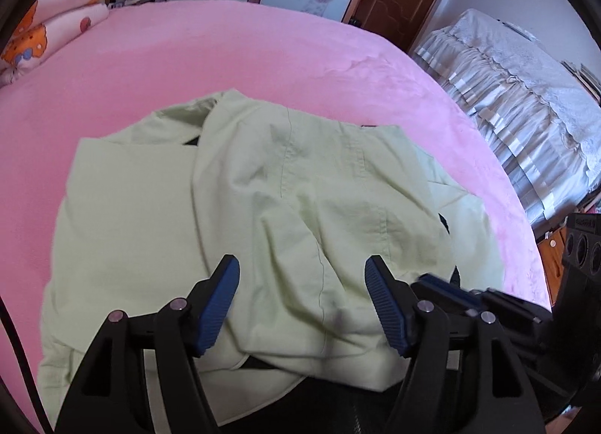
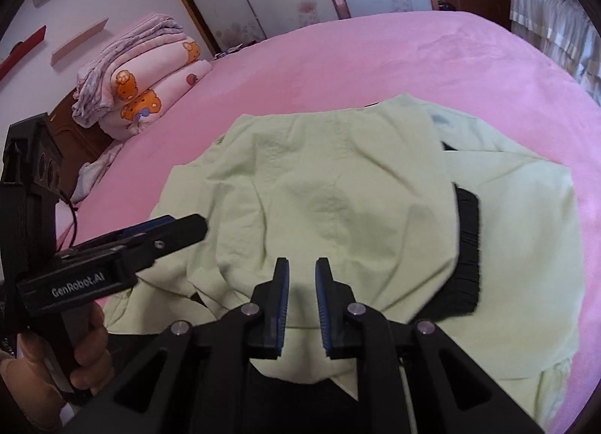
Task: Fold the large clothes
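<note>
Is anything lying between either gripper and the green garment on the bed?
Nothing visible does. The left gripper hangs open directly over the light green garment, and the right gripper, jaws slightly apart, hangs over it too. Only the pink bedsheet surrounds the garment.

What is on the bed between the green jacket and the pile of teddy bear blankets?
Nothing: only bare pink bed sheet lies between the green jacket and the folded blankets, seen in the right wrist view.

Your left gripper (image 1: 302,272) points downward, jaws wide apart; your right gripper (image 2: 302,276) shows a narrow gap, nothing clamped.
</note>
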{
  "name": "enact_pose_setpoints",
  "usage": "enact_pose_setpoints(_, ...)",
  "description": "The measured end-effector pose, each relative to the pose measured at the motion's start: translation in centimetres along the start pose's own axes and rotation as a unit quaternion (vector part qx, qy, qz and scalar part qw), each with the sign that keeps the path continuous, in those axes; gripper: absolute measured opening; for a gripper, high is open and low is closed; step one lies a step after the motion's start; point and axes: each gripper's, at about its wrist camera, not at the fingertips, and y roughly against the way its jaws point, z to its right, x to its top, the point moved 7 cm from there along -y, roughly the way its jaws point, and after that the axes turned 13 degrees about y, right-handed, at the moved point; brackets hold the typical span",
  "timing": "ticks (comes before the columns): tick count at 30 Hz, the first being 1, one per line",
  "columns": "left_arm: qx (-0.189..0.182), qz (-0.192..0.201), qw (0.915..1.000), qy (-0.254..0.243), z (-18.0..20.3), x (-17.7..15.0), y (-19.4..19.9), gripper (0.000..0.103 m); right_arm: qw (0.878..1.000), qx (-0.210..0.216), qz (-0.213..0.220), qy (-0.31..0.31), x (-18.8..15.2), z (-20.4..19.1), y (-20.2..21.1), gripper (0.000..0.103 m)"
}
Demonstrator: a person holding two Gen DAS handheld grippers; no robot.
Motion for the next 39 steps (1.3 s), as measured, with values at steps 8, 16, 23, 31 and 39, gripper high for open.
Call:
enact_pose_setpoints(8,0.046,-0.034,0.9982,-0.019,-2.4,-1.2,-5.6,0.051,0.996,-0.078,-0.041,-0.012,-1.0,6.0,-3.9,0.002)
enact_pose_setpoints(16,0.058,-0.029,0.9968,-0.046,-2.1,-1.2,-5.4,0.051,0.995,-0.079,-0.048,-0.041,-1.6,9.1,-2.7,0.0)
enact_pose_setpoints(23,0.045,-0.003,0.9967,-0.067,-0.2,1.4,-3.1,0.056,0.998,-0.043,-0.008,-0.035,2.0,6.4,-1.5,0.006)
enact_pose_setpoints(31,0.084,0.005,0.9948,-0.059,-0.2,6.9,-7.3,0.057,0.998,-0.038,-0.008,-0.044,7.8,6.9,-6.0,0.018)
enact_pose_setpoints(39,0.132,-0.014,0.989,-0.065,-3.0,8.8,-11.3,0.059,0.99,-0.094,-0.035,-0.098,6.8,14.8,-8.5,0.005)
